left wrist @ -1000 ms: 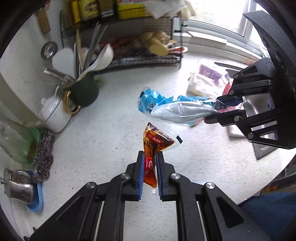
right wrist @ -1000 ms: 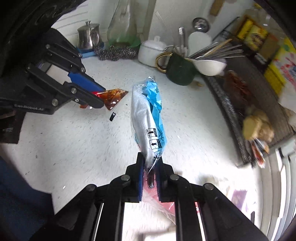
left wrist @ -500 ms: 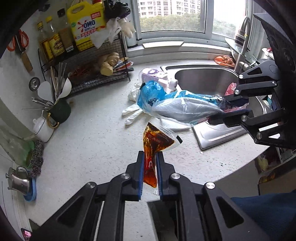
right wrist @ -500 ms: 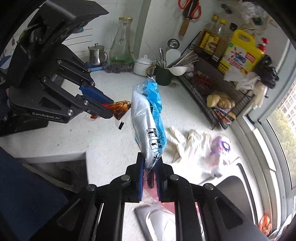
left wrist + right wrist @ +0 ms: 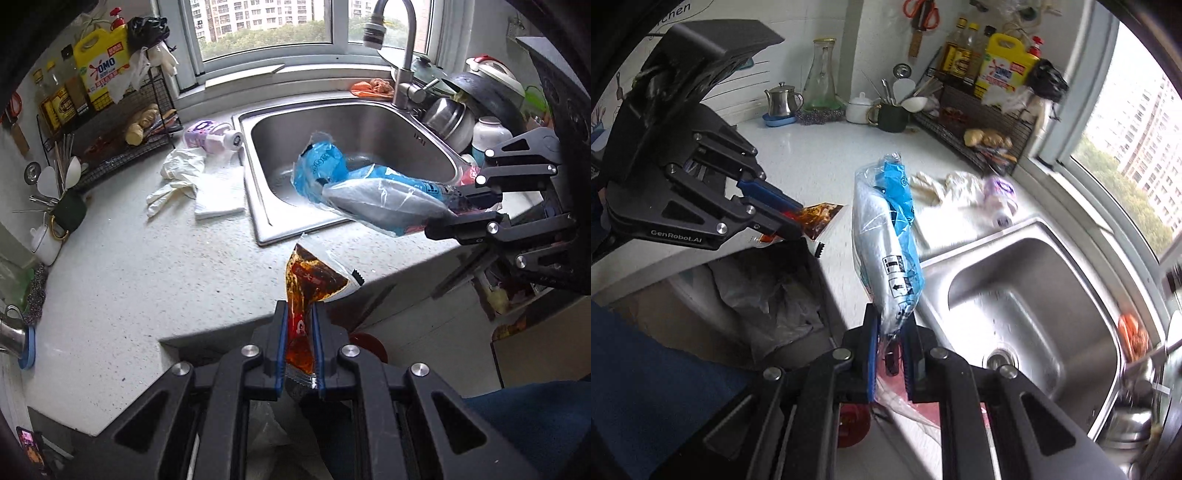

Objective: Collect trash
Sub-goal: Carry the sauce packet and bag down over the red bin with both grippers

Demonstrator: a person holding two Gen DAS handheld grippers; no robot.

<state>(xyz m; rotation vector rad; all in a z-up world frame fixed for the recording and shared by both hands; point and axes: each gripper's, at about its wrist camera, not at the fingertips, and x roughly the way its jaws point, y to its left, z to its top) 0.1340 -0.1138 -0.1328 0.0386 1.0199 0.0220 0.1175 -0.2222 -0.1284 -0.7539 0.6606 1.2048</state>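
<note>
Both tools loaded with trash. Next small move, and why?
Probably lower the left tool toward the plastic-lined bin below the counter edge: it grips the brown sauce packet just above it, and the right tool holds the blue-and-white wrapper.

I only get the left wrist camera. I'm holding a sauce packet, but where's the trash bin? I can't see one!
Observer: The right wrist view shows it. A bin lined with a grey bag sits below the counter edge, under the left gripper and its sauce packet.
Operator: Is the sink hole covered up? The blue bag is in my way.
Observer: No, the drain at the bottom of the sink is uncovered. The right gripper has its fingers shut on the blue bag, which is up in the air, not lying in the sink.
</note>
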